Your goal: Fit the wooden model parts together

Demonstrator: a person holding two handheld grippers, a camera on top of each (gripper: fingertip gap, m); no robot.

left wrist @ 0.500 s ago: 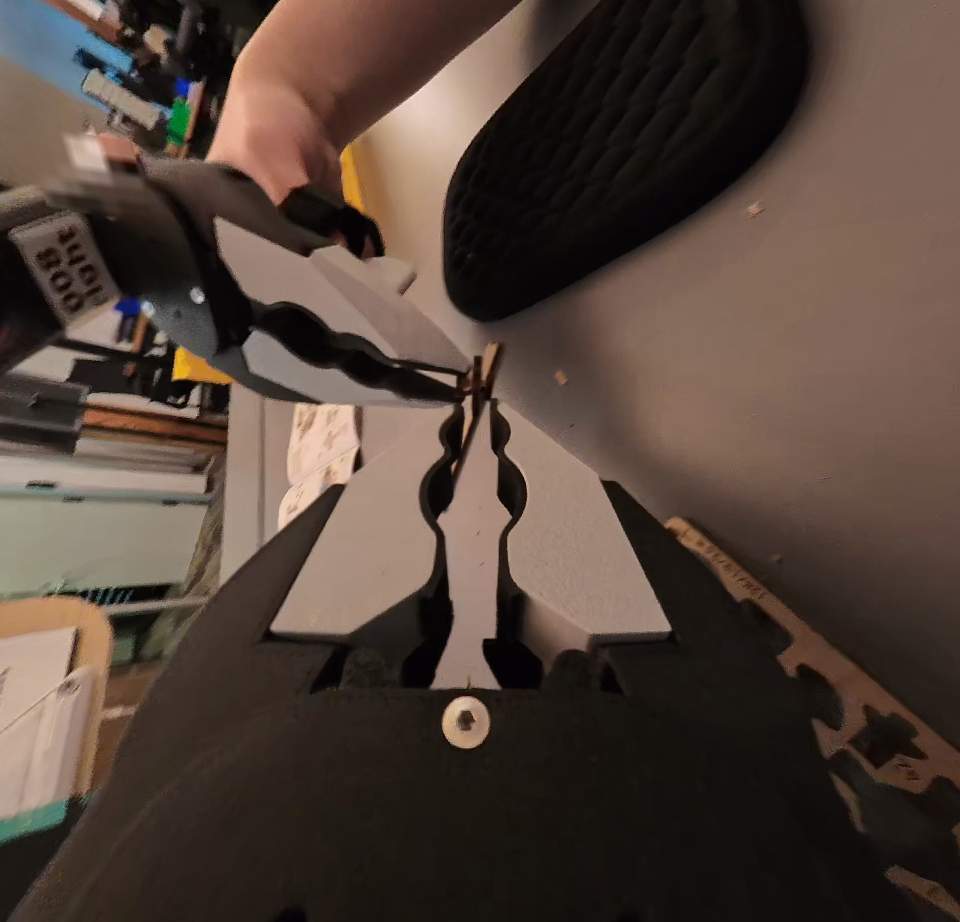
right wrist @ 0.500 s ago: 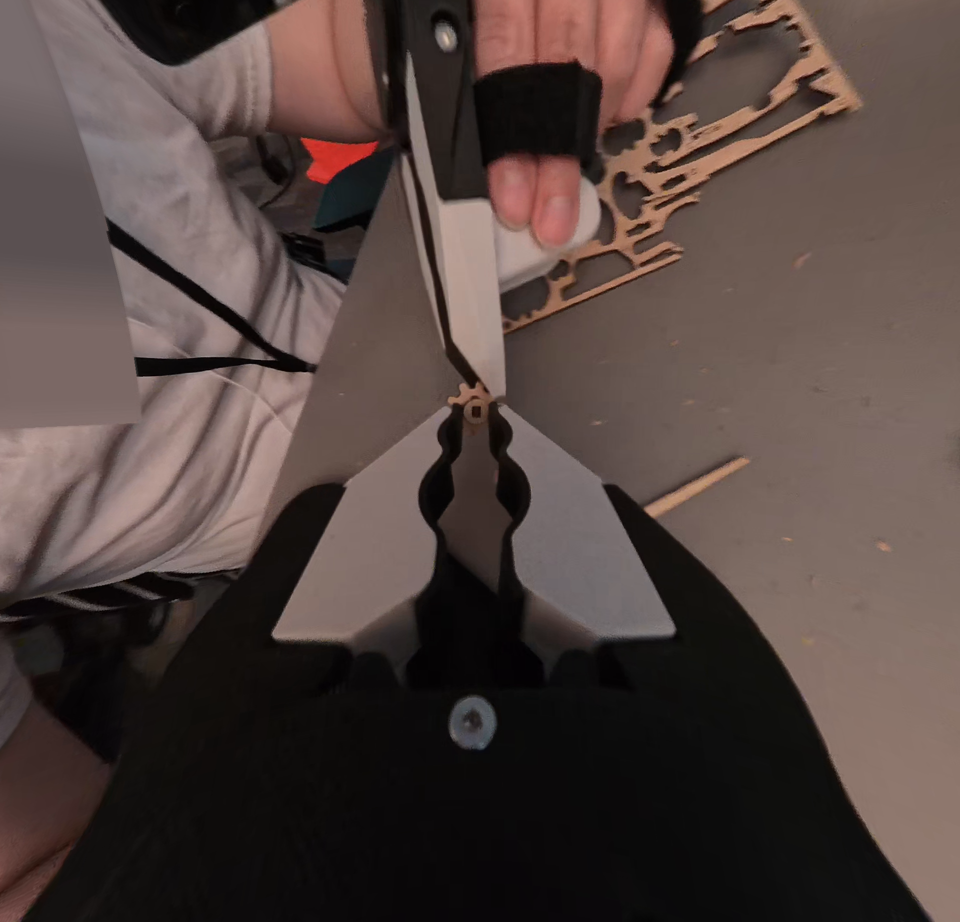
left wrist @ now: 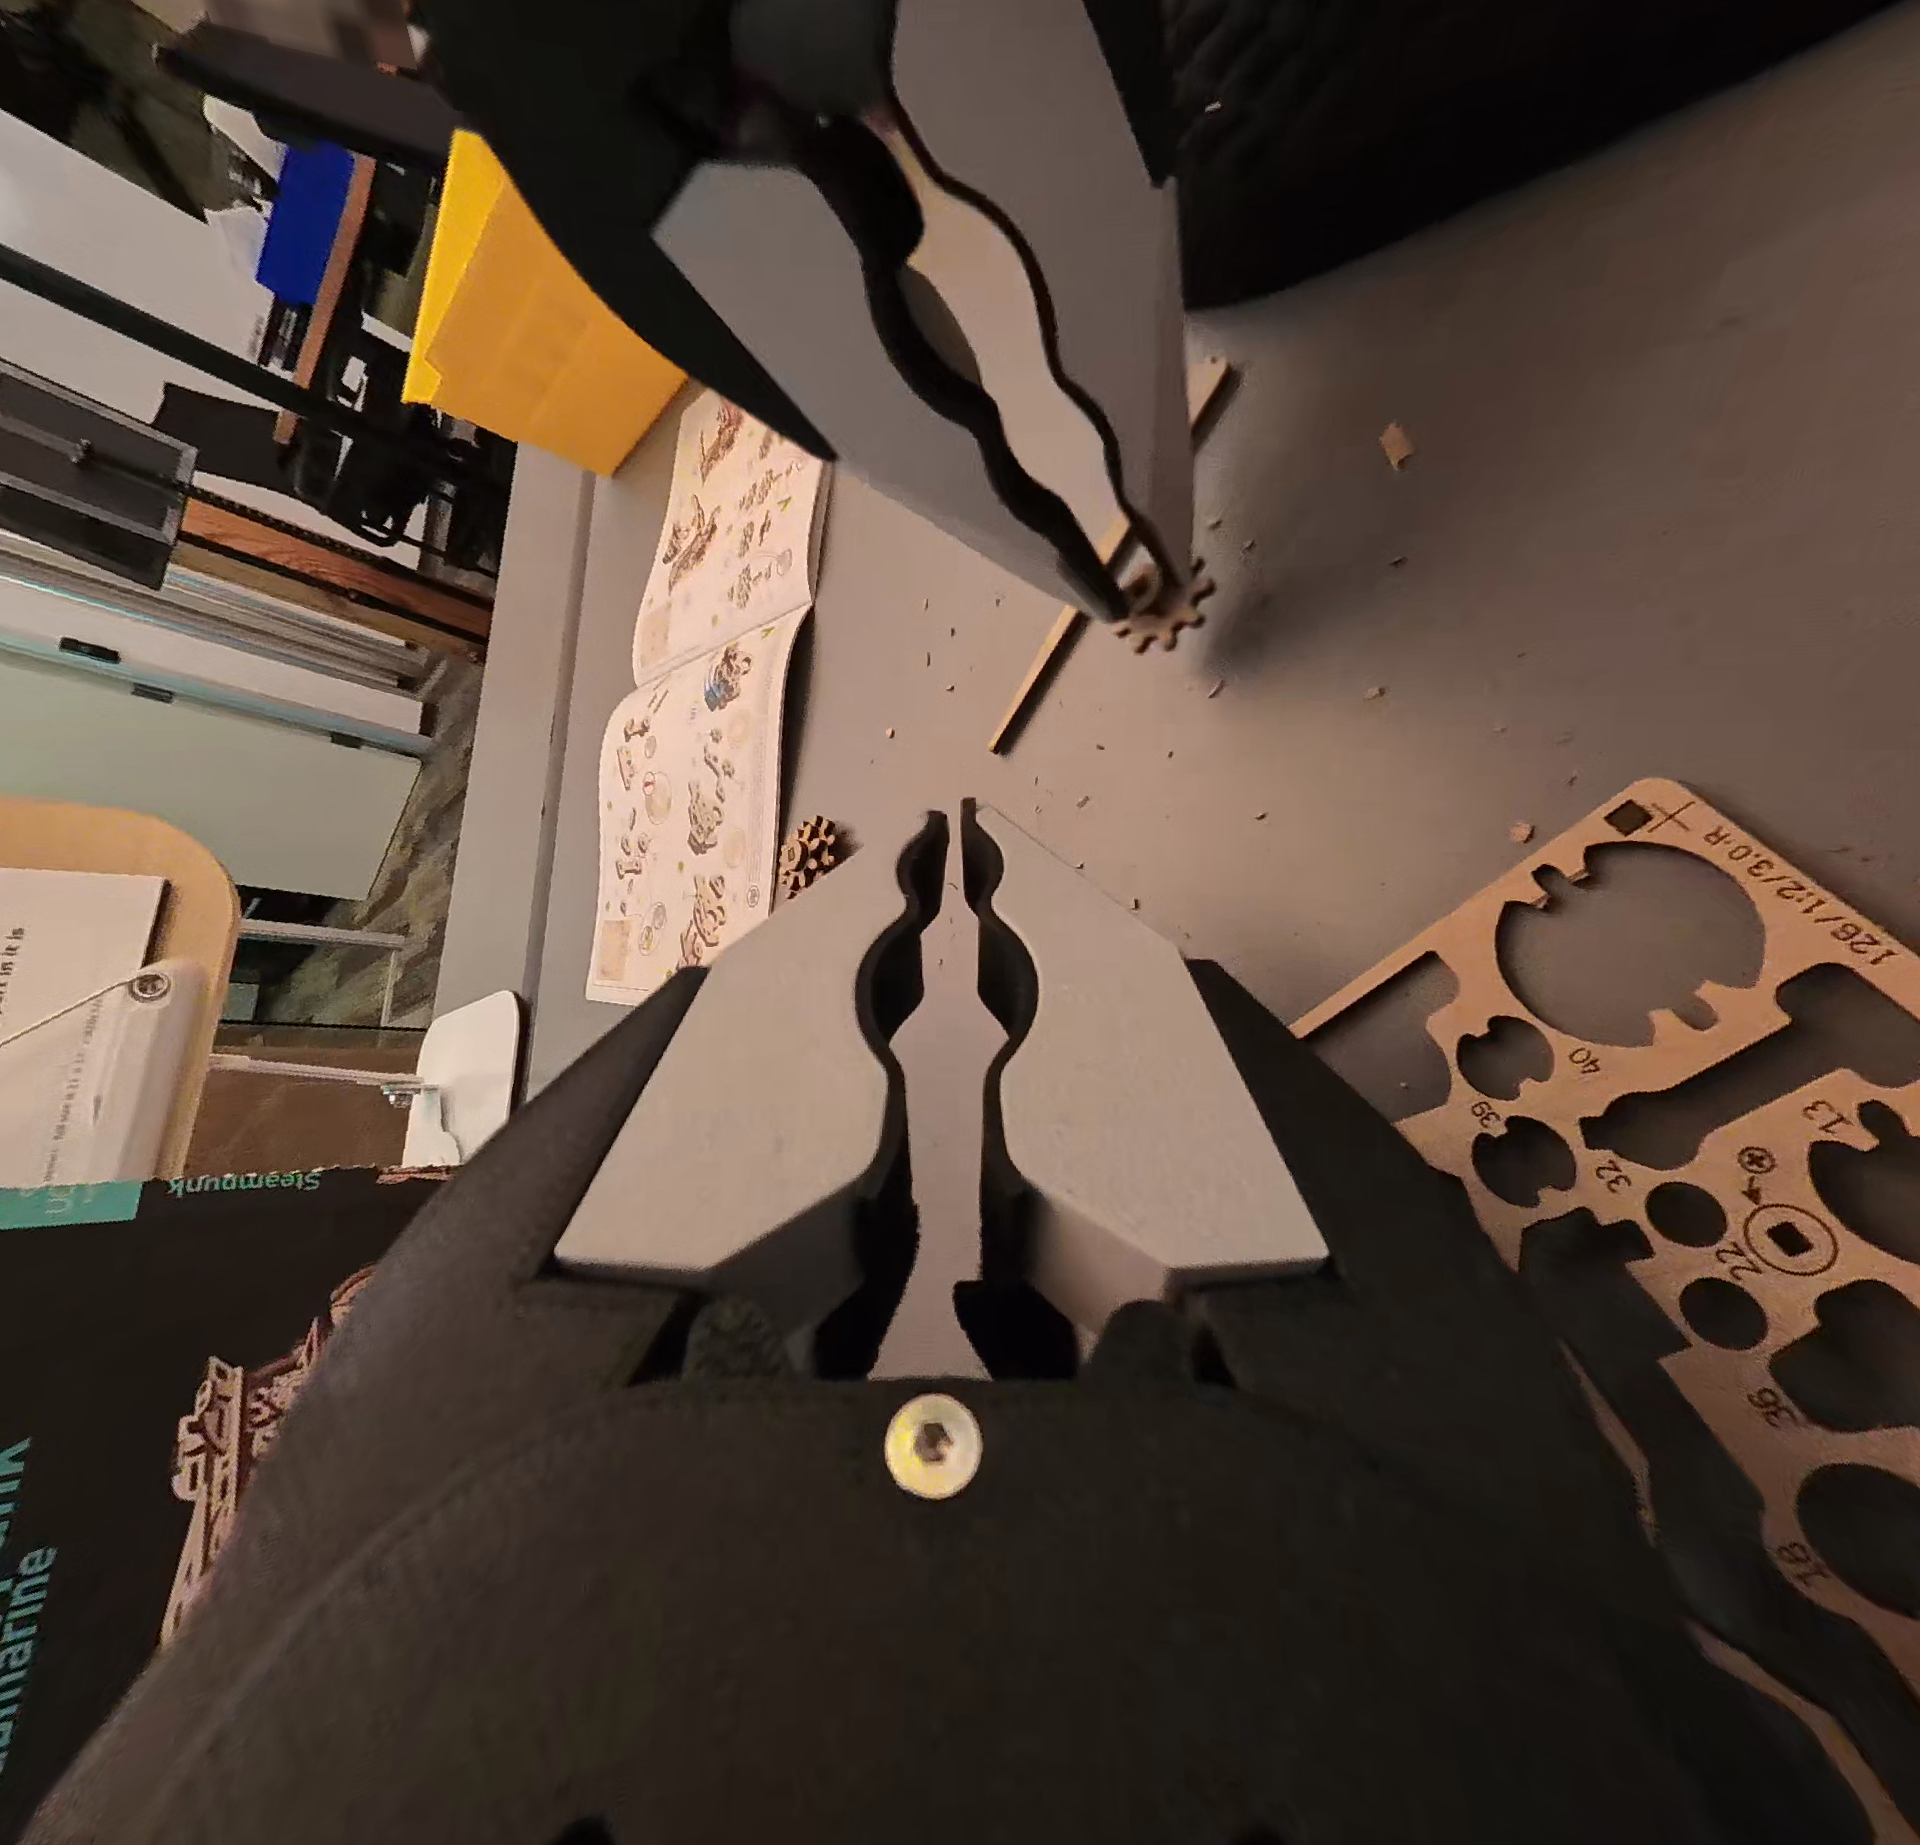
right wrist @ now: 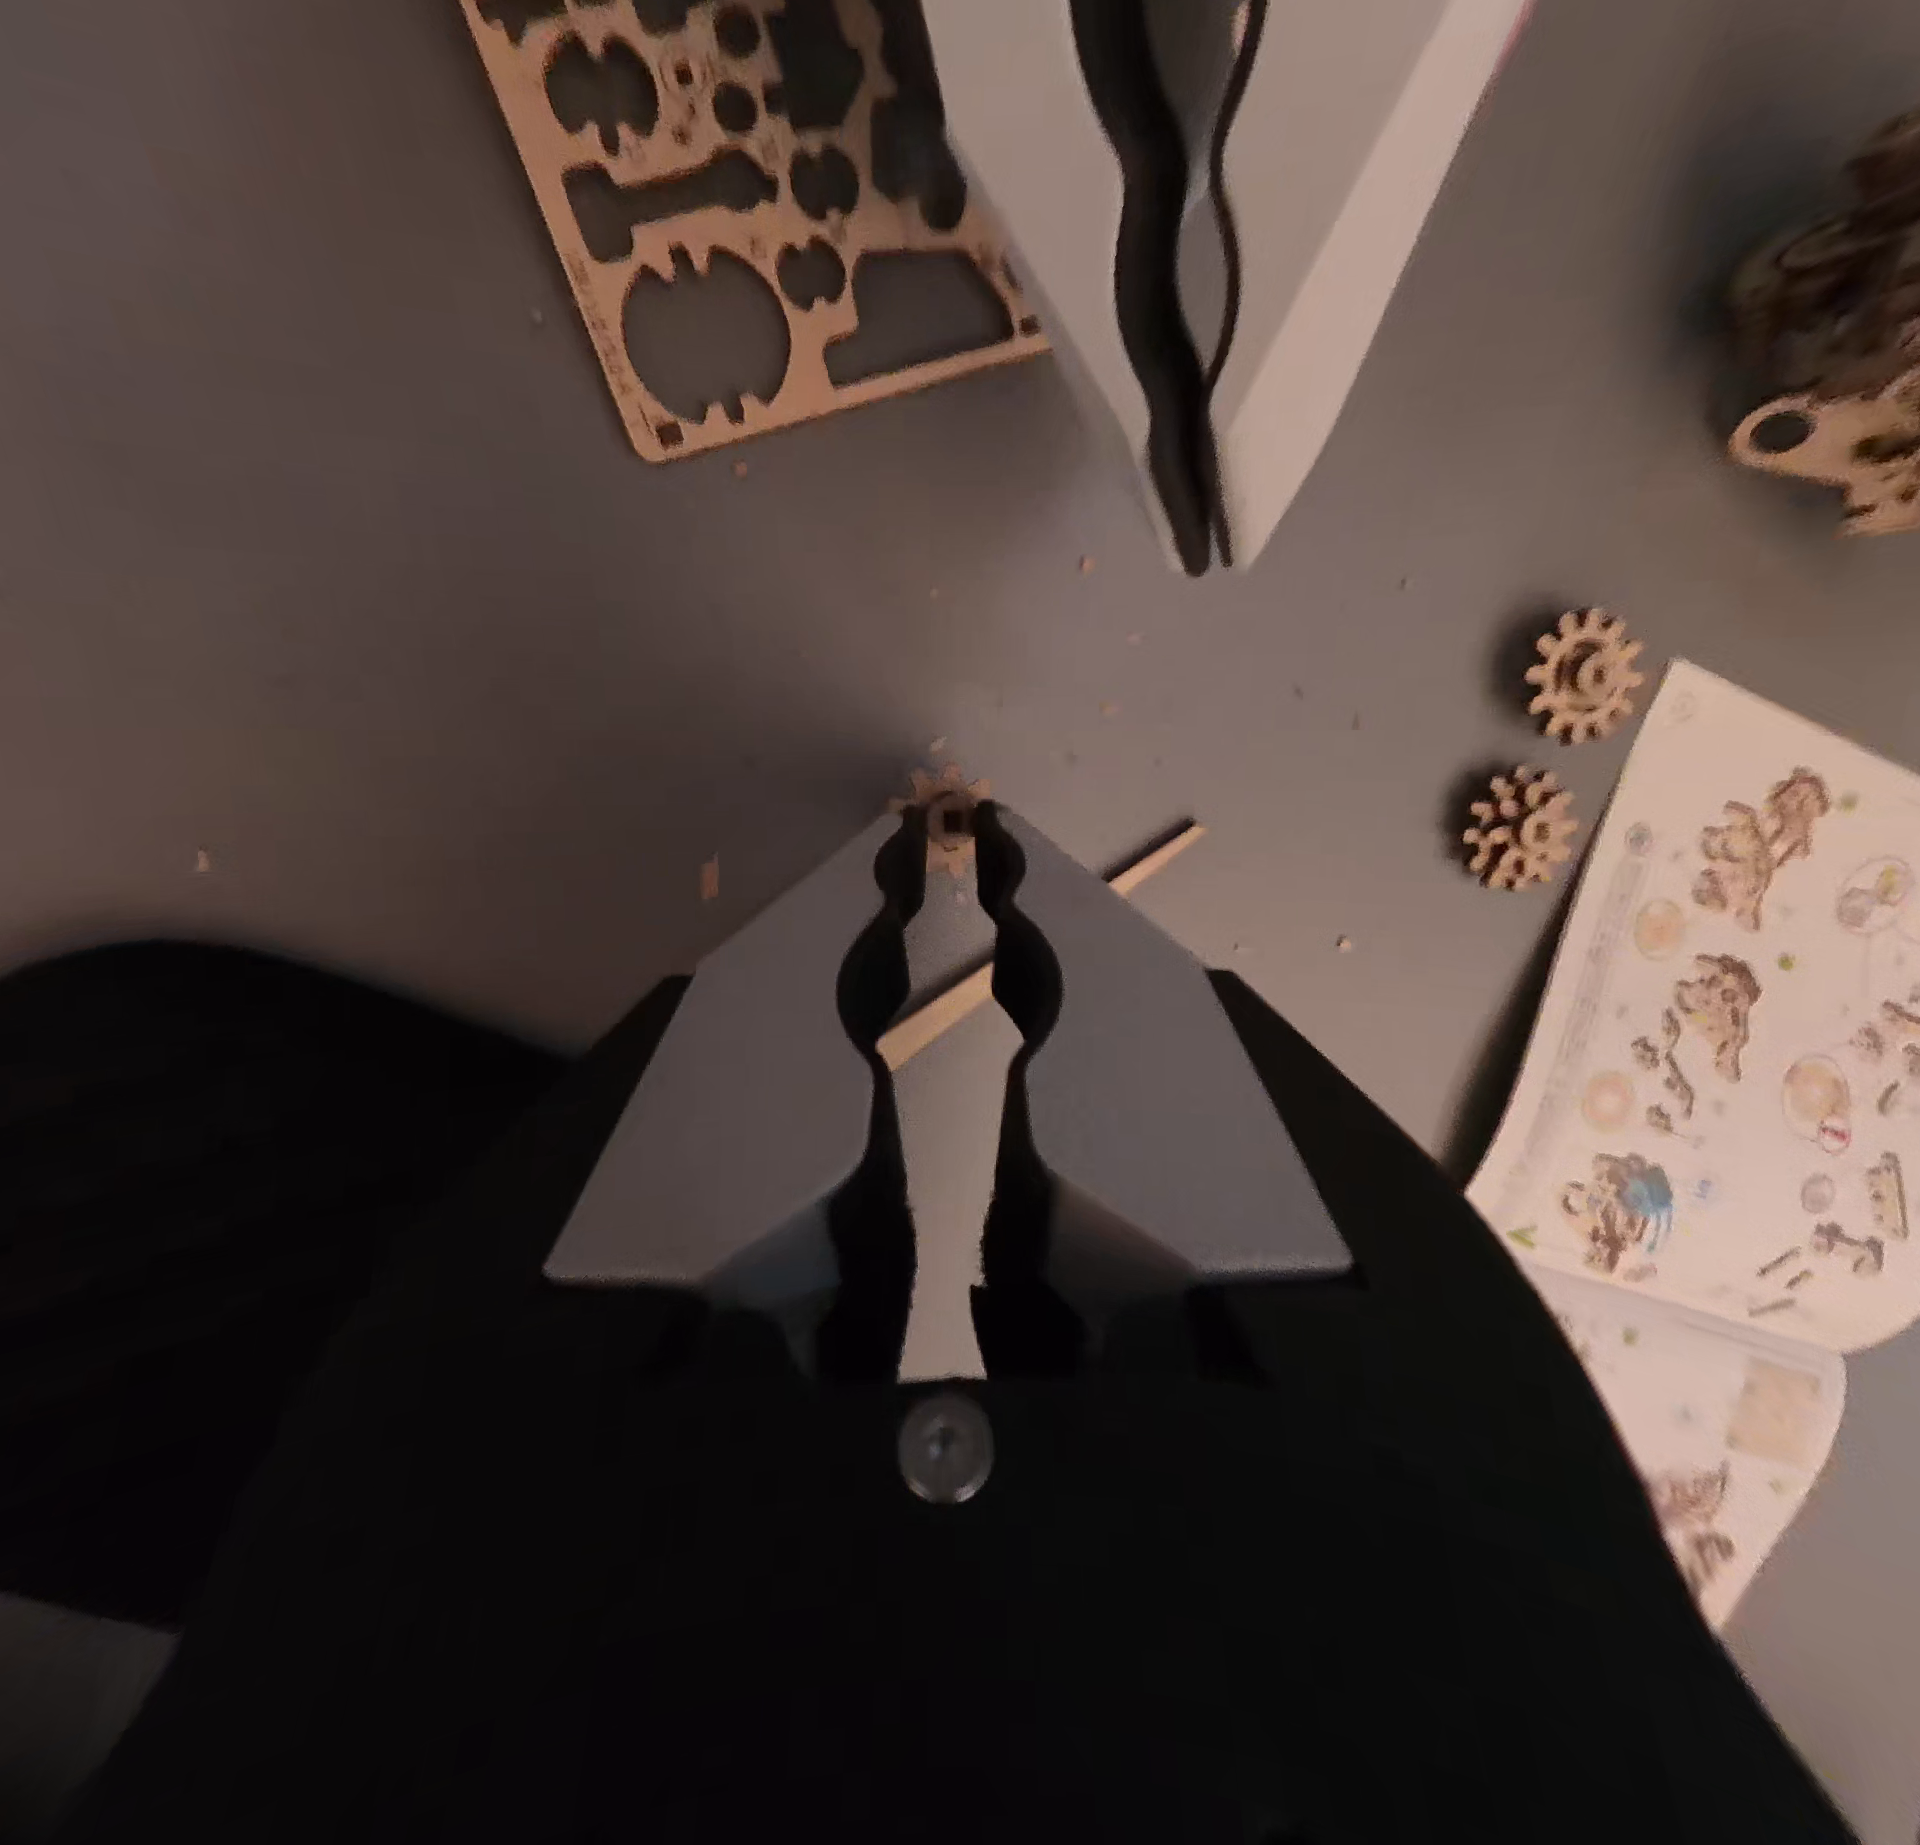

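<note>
The right tool [right wrist: 948, 827] pinches a small wooden gear [right wrist: 943, 808] between its fingertips, held just above the grey surface [right wrist: 364, 652]. Under it a thin wooden stick [right wrist: 1143, 865] lies on the surface. The left tool [left wrist: 954, 831] holds nothing, its tips drawn almost together with only a narrow slit between them.

The left wrist view shows the right tool [left wrist: 1148, 590] farther off from the side, the gear [left wrist: 1166, 611] sticking out at its tip, with the stick [left wrist: 1049, 663] behind it. Only this view shows a yellow bin [left wrist: 520, 330] at the far edge of the surface and a dark box [left wrist: 125, 1380] with printed lettering at near left. Just one loose gear [left wrist: 808, 855] peeks out beside the left tool here.

The right wrist view shows the left tool [right wrist: 1205, 538] coming in from the top. Only here are two loose gears [right wrist: 1584, 675] [right wrist: 1519, 827] fully seen, lying close together beside the open instruction booklet [right wrist: 1714, 1016], and a partly built wooden model [right wrist: 1829, 341], blurred, at far right.

Both views show the punched-out wooden sheet [left wrist: 1662, 1120] [right wrist: 748, 185]; numbers are burned into it beside the holes. The booklet [left wrist: 707, 704] carries drawings of parts.
</note>
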